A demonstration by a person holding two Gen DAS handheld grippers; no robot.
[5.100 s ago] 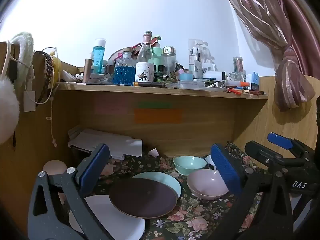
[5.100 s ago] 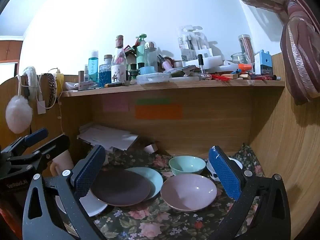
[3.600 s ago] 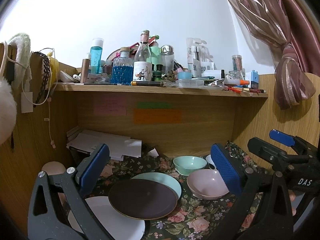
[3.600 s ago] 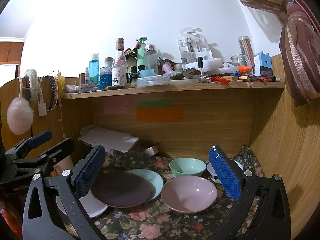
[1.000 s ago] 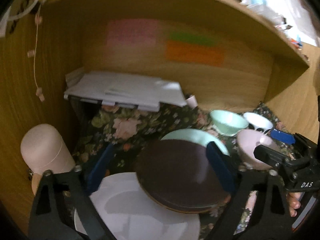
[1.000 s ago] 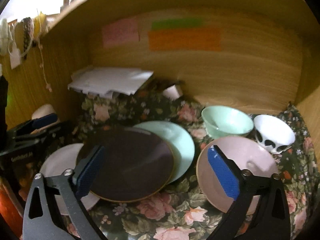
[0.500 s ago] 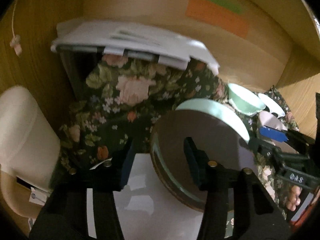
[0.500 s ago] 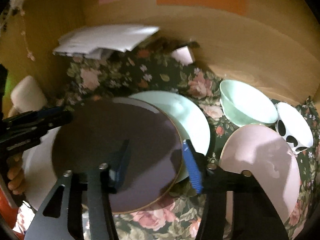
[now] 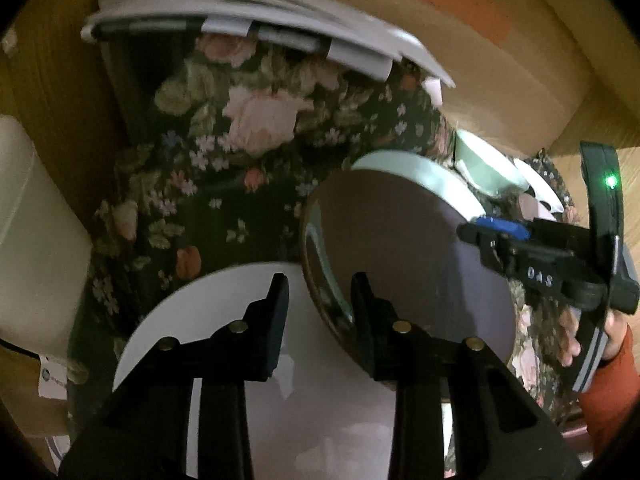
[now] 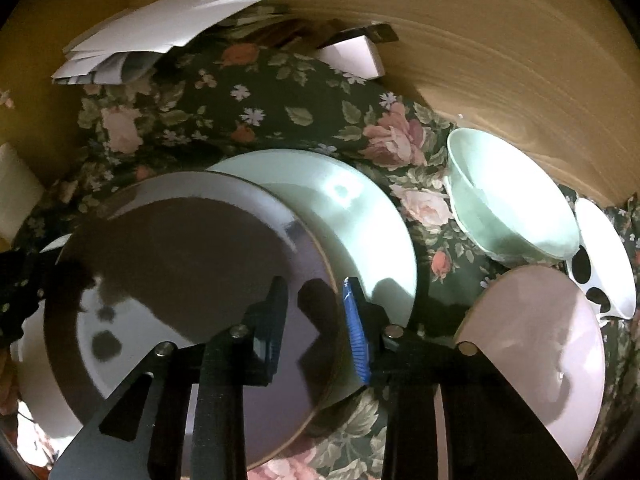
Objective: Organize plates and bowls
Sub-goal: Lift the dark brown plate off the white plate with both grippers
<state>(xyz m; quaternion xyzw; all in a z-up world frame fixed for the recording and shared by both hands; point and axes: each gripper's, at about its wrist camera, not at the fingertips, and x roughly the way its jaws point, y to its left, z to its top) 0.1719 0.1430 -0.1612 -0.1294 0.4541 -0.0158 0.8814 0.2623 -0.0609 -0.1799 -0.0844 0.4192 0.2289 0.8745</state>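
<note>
both grippers, left (image 9: 318, 294) and right (image 10: 316, 300), have dropped in and narrowed around the brown plate's (image 10: 188, 280) opposite rims, not yet pinching; lift looks imminent.

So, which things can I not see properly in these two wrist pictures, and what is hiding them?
- White plate: the left gripper covers its near part in the left wrist view; in the right wrist view only slivers show beside the dark plate.
- Mint plate: the dark plate overlaps its left part in both views.
- Spotted white bowl: cut off near the right edge.
- Pink bowl: the right gripper covers its near left part.
- Paper stack: blurred; print unreadable.
</note>
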